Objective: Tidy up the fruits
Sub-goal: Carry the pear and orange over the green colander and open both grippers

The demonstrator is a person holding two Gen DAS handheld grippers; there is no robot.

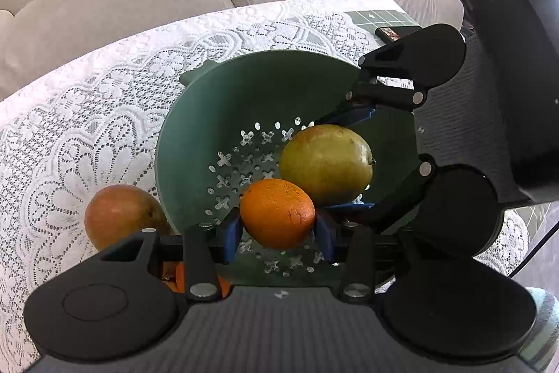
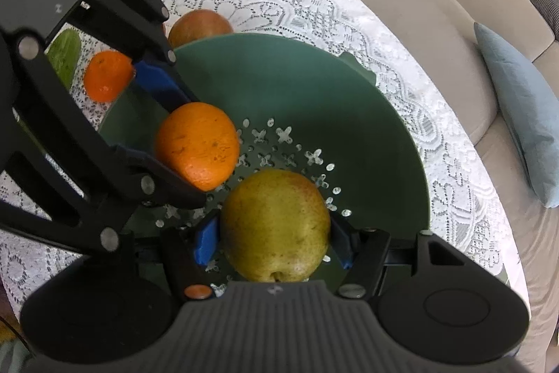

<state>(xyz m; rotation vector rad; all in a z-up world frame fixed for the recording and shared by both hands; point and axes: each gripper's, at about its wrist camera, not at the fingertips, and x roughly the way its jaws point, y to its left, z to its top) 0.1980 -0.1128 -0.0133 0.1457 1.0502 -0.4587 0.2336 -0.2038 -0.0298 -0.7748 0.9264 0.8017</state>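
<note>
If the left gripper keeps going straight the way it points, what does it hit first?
The left gripper, shut on the round orange, aims into the green perforated plastic colander; its holed floor likely comes first, though depth is unclear.

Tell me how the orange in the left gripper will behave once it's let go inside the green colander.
The orange is round with no flat side, so it will probably roll down the green colander, whose wall slopes to a perforated floor. It may bump the pear close beside it. Its dimpled peel looks grippy, and the left gripper holds it at mid-width, so slipping seems unlikely.
</note>
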